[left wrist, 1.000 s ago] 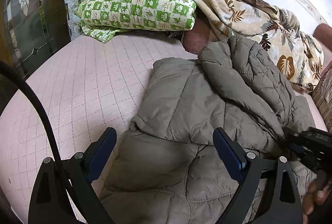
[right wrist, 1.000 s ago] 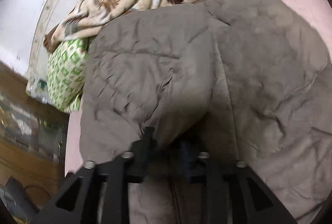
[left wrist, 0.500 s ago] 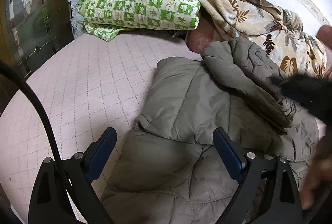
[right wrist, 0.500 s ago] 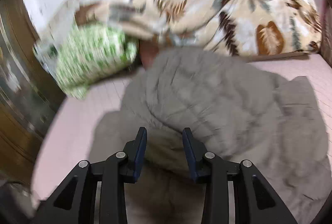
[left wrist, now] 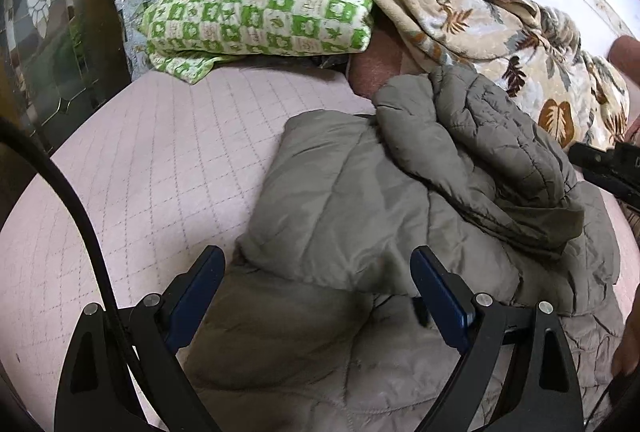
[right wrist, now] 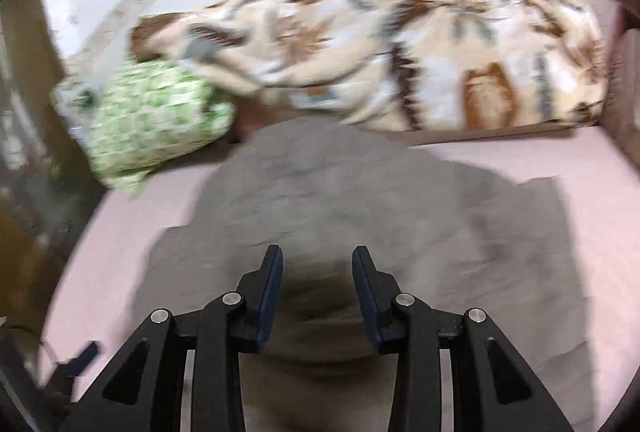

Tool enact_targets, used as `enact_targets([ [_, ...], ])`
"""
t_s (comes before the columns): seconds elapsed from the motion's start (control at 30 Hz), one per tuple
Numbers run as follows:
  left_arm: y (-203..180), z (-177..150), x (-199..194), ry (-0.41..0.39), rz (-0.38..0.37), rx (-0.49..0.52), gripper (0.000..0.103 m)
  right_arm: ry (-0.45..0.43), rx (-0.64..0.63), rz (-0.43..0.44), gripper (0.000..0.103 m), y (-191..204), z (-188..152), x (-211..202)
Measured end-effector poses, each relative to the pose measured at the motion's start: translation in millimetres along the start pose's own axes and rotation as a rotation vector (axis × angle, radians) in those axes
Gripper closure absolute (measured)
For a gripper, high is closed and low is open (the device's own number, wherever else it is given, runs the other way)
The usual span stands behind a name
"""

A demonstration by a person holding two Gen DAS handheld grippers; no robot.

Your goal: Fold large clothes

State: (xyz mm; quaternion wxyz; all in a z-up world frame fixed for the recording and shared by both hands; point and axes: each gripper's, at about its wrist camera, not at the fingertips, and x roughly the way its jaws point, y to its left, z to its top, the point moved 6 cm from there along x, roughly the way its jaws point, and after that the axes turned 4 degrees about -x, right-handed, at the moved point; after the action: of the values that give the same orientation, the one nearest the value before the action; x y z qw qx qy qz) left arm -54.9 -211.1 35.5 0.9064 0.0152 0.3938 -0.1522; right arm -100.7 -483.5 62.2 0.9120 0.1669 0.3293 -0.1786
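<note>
The grey quilted jacket (left wrist: 340, 200) lies spread on the pink quilted mattress (left wrist: 152, 152), puffy and creased, with diamond stitching. One sleeve (left wrist: 480, 152) is folded across the body, its rounded end toward the far edge of the mattress, where a green checked pillow (left wrist: 256, 12) and a leaf-print blanket (left wrist: 480, 24) are heaped. The jacket's long axis runs from the near edge of the mattress toward that far edge, collar end hidden. The left gripper (left wrist: 316, 292) hangs over the jacket's near part, jaws wide apart, nothing between them. The right gripper (right wrist: 317, 284) hangs above the jacket in a blurred view, jaws partly apart, holding nothing.
</note>
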Motion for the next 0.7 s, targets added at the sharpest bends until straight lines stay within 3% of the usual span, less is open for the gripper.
enact_targets([
  [0.2, -13.6, -11.8, 38.8, 0.101, 0.043, 0.052, 0.009, 0.176, 0.019, -0.043, 0.063, -29.9, -49.4, 51.8],
  [0.37, -14.9, -12.9, 38.0, 0.097, 0.050, 0.066, 0.009, 0.138, 0.007, -0.059, 0.062, -25.5, -42.5, 33.4],
  [0.53, -9.4, -3.5, 16.6, 0.036, 0.037, 0.035, 0.010, 0.029, -0.023, 0.011, 0.062, 5.7, -19.3, -2.0],
  [0.7, -9.8, -1.8, 12.4, 0.025, 0.044, 0.051, 0.010, 0.076, -0.076, 0.044, 0.062, 42.8, -27.3, 22.6],
])
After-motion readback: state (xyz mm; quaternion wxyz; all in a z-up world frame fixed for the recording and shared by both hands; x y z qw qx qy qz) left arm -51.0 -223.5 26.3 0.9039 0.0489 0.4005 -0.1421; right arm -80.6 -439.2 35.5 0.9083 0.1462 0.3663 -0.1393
